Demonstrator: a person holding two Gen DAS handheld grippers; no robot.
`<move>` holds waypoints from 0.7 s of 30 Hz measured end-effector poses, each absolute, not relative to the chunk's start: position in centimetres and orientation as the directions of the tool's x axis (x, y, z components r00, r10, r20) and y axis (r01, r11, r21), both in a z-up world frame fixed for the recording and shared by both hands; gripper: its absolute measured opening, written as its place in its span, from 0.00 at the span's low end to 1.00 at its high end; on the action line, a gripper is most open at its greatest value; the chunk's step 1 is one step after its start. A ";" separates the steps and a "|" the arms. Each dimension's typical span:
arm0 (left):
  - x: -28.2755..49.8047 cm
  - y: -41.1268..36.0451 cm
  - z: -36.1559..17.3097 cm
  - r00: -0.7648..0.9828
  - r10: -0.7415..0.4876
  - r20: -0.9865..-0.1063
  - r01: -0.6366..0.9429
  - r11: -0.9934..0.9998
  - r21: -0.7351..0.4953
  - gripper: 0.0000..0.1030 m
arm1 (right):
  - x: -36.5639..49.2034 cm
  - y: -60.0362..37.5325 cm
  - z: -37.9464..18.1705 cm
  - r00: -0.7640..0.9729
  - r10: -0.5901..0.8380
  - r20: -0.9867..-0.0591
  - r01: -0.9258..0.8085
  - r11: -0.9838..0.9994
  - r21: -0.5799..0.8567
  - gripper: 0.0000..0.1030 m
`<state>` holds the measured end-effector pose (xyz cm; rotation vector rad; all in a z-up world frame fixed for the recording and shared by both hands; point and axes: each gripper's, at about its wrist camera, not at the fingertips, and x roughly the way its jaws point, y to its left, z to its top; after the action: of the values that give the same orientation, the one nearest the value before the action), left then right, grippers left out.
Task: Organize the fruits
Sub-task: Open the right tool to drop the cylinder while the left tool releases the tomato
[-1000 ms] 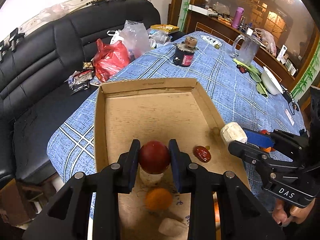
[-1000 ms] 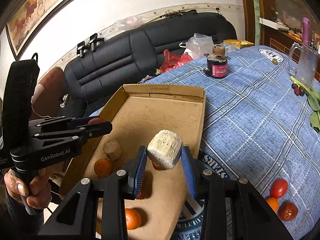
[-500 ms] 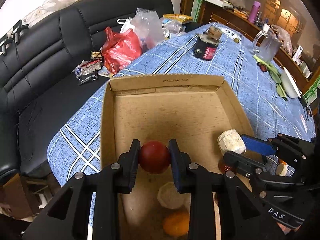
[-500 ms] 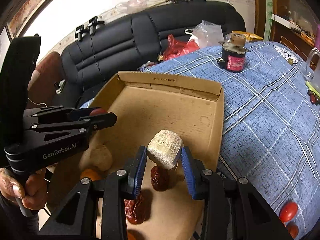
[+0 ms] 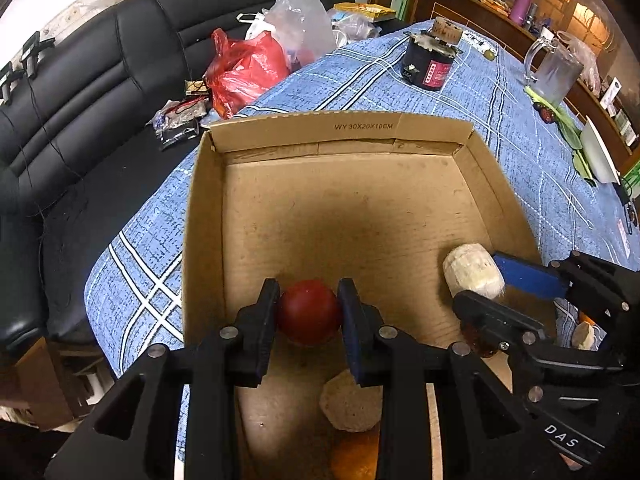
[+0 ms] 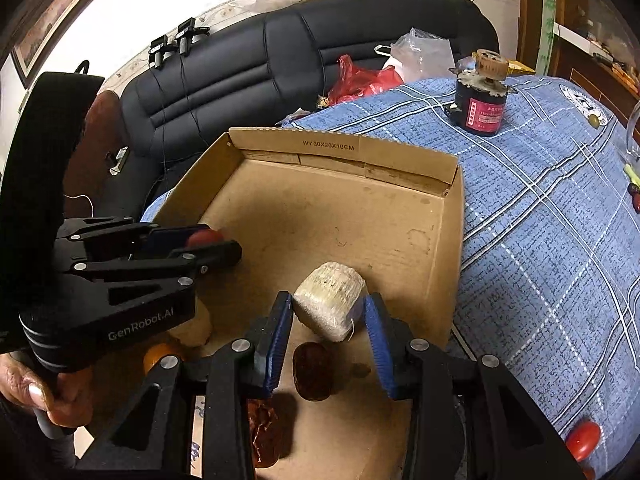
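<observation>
My left gripper [image 5: 308, 312] is clamped on a round dark-red fruit [image 5: 309, 310], held over the near left part of the shallow brown cardboard box [image 5: 340, 132]. At about three o'clock from it, my right gripper [image 6: 329, 326] grips a pale, rough cream-coloured chunk [image 6: 330, 305] over the near right part of the same box. On the box floor below I see a wrinkled dark-red date [image 6: 312, 376], a second pale lump [image 5: 350, 406] and an orange fruit [image 5: 354, 458]. At twelve o'clock beyond the box a black cylindrical motor with a red label [image 5: 430, 62] stands on the blue checked tablecloth [image 5: 500, 128]. A small red tomato [image 6: 583, 440] lies on the cloth at my right gripper's four o'clock.
</observation>
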<state>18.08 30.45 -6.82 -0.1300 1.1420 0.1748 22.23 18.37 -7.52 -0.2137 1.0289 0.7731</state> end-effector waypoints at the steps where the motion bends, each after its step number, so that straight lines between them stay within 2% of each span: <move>1: 18.1 30.5 -6.8 0.404 0.073 -0.912 -0.206 0.978 -0.013 0.28 | 22.3 18.3 -7.5 0.282 0.478 -0.832 -0.666 0.722 0.189 0.40; 6: 17.2 30.5 -6.1 0.420 0.100 -0.902 -0.223 0.975 0.004 0.29 | 21.5 17.7 -6.6 0.297 0.493 -0.818 -0.666 0.721 0.193 0.48; 8: 16.7 30.5 -5.9 0.429 0.101 -0.898 -0.228 0.974 0.001 0.40 | 21.2 17.5 -6.2 0.303 0.499 -0.812 -0.665 0.721 0.194 0.48; 9: 16.4 30.4 -5.6 0.438 0.105 -0.893 -0.228 0.974 0.003 0.41 | 21.0 17.4 -6.0 0.305 0.501 -0.810 -0.665 0.721 0.196 0.49; 21: 13.5 28.9 -2.9 0.511 0.121 -0.851 -0.231 0.973 0.000 0.42 | 18.0 13.8 -3.7 0.346 0.519 -0.782 -0.647 0.735 0.202 0.49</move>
<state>13.54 28.91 -2.90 -0.1189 1.0132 0.2124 17.97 13.82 -3.70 -0.1527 0.9525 0.7602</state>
